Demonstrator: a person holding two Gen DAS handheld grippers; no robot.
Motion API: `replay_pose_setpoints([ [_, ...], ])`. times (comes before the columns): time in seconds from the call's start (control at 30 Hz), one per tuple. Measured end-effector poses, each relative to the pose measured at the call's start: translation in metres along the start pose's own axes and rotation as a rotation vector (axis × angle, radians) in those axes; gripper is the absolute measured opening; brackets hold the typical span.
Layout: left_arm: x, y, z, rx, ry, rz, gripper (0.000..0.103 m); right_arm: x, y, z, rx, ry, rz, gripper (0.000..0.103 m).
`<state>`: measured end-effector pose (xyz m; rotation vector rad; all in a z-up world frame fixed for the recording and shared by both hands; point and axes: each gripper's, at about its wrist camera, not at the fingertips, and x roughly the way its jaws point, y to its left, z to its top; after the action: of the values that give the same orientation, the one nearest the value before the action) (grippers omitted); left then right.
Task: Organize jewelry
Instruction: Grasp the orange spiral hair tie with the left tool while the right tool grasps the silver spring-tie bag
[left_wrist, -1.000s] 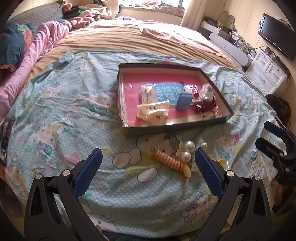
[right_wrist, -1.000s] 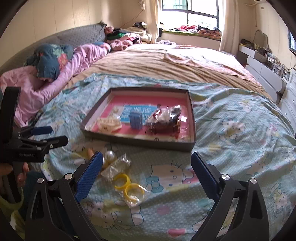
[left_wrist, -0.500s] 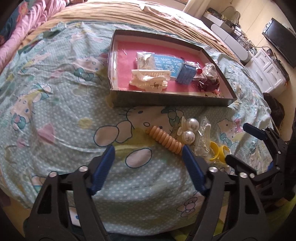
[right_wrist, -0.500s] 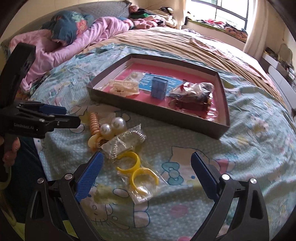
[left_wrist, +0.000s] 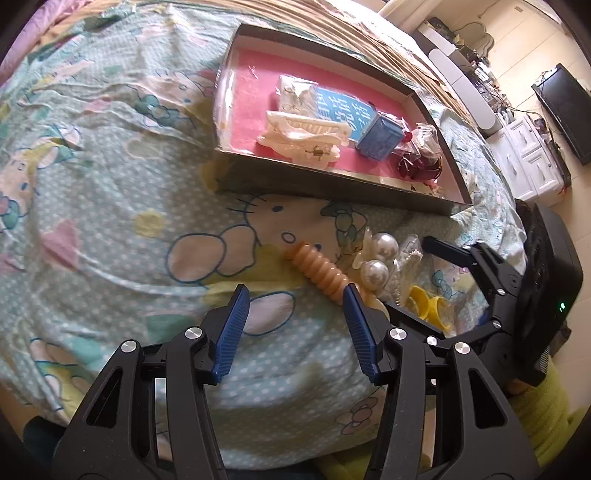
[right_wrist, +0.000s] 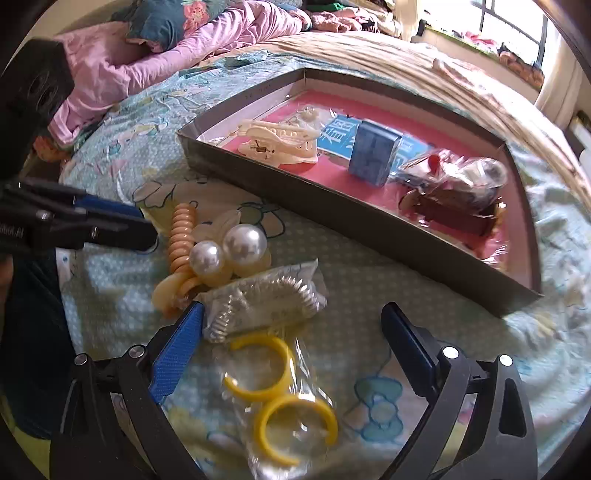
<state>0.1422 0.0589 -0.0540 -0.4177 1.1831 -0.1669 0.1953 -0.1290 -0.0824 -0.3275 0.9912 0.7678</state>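
Jewelry lies in two groups on a cartoon-print bedspread (left_wrist: 110, 229): some already in a shallow dark box (left_wrist: 332, 184) with a pink floor, the rest loose on the cloth just in front of the box's near wall.

Inside the box we note a cream claw clip (right_wrist: 280, 142) at the left, a small blue cube box (right_wrist: 373, 157) at the middle resting on a blue printed card (left_wrist: 343, 110), and a clear bag of dark red pieces (right_wrist: 454, 199) at the right.

Outside the box we record a cluster, pieces touching or overlapping: an orange spiral hair tie (left_wrist: 319, 271), a clip with two large pearls (right_wrist: 229, 249), a clear packet holding a silvery coil (right_wrist: 266, 302), and a clear bag with two yellow open rings (right_wrist: 280, 391) nearest the right wrist camera.

We see the left gripper (left_wrist: 295, 328) over bare bedspread just left of the orange hair tie's lower end. Its jaws have just been closing and stand partly apart with nothing between them; the right-hand finger sits close beside the tie, contact not resolvable.

We see the right gripper (right_wrist: 291, 350) with jaws wide apart, holding nothing. The yellow rings' bag lies between its fingers, and its left finger (right_wrist: 177, 350) is at the edge of the coil packet; touching or not, we cannot tell.
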Motion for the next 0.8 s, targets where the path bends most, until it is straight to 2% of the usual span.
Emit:
replay_pose_setpoints([
  [0.07, 0.004, -0.001, 0.002, -0.001, 0.009, -0.008, 0.044, 0.001, -0.003, 0.001, 0.011, -0.005, 0.044, 0.082],
  [0.13, 0.008, -0.004, 0.004, 0.002, 0.014, -0.01, 0.044, -0.002, -0.006, 0.002, 0.023, -0.011, 0.096, 0.06],
  [0.23, 0.015, -0.007, 0.007, 0.002, 0.02, -0.016, 0.044, -0.006, -0.015, 0.001, 0.062, -0.019, 0.114, 0.056],
  [0.4, 0.022, -0.009, 0.012, 0.004, 0.017, -0.016, 0.043, -0.02, -0.041, -0.005, 0.154, -0.062, 0.043, 0.055],
  [0.53, 0.026, -0.01, 0.015, -0.001, 0.012, -0.021, 0.038, -0.031, -0.062, -0.013, 0.226, -0.097, -0.005, 0.055],
  [0.6, 0.027, -0.01, 0.016, 0.002, 0.006, -0.021, 0.03, -0.036, -0.07, -0.017, 0.255, -0.115, -0.023, 0.055],
  [0.7, 0.028, -0.011, 0.017, 0.006, 0.0, -0.027, 0.028, -0.049, -0.08, -0.021, 0.285, -0.147, -0.04, 0.055],
  [0.73, 0.027, -0.012, 0.018, 0.01, -0.003, -0.028, 0.025, -0.051, -0.081, -0.021, 0.29, -0.153, -0.041, 0.055],
  [0.77, 0.026, -0.012, 0.018, 0.013, -0.008, -0.037, 0.018, -0.054, -0.082, -0.021, 0.293, -0.159, -0.044, 0.055],
  [0.8, 0.026, -0.013, 0.019, 0.01, -0.007, -0.046, 0.018, -0.057, -0.083, -0.022, 0.293, -0.164, -0.05, 0.055],
])
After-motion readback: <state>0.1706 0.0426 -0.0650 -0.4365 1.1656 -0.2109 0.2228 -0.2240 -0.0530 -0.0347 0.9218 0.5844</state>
